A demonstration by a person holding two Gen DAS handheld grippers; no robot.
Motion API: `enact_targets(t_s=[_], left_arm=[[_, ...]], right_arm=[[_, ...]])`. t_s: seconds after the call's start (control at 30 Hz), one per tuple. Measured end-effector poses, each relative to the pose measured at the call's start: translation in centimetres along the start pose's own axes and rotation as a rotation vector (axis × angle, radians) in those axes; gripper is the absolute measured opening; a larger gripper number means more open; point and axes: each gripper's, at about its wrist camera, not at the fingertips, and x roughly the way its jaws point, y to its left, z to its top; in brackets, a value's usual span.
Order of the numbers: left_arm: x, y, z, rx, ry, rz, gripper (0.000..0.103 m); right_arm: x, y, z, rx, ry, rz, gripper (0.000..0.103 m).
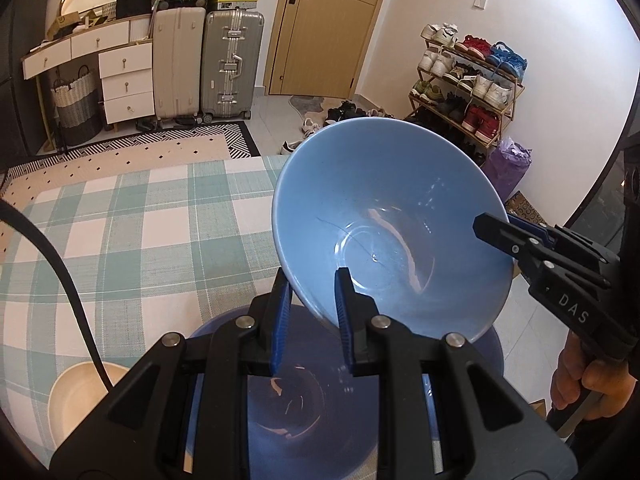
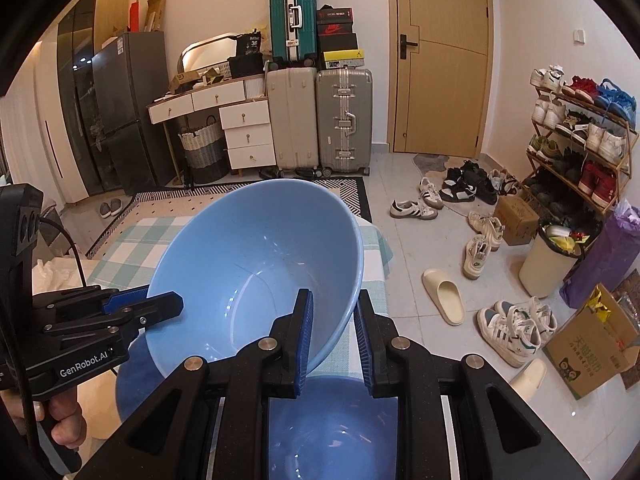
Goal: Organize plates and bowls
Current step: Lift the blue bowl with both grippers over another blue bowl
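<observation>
The checked counter (image 1: 120,216) spreads wide under everything, green-and-white cloth right out to its far edge, and above it hangs the big pale blue bowl (image 1: 384,216), tipped so its open mouth faces the cameras, clear of the surface. Directly beneath sits a darker blue bowl (image 1: 304,408), and that looks like the nest this one is bound for, though that is a judgement. Off to the lower left rests a cream bowl (image 1: 80,392), well apart. Now the grip: the left tongs (image 1: 312,312) are pinched nearly closed on the bowl's near rim, one pad inside, one outside; the right tongs (image 2: 332,336) are clamped just as tightly on the opposite rim, a two-handed carry. To do this well, both hands need to level the bowl together, because it is steeply tilted and a rim pinch on glazed ware can slip if one side leads. Bring the base over the middle of the darker bowl, lower evenly, and let the base seat before either pair of tongs lets go. Releasing one side first risks the bowl swinging and clacking against the one below. Mind the black cable (image 1: 60,264) trailing across the cloth on the left.
</observation>
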Motion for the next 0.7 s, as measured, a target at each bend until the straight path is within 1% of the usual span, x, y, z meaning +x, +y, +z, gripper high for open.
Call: enact_targets(t_s=[0.33, 0.7], left_arm=[[-5.9, -0.8, -1.7, 0.01, -0.028, 0.009, 0.019], [-12.9, -1.4, -4.8, 0.016, -0.049, 0.033, 0.019]], right_arm=[[-3.5, 2.1, -0.5, -0.014, -0.027, 0.012, 0.021], [-7.0, 5.0, -1.6, -0.024, -0.046, 0.037, 0.021]])
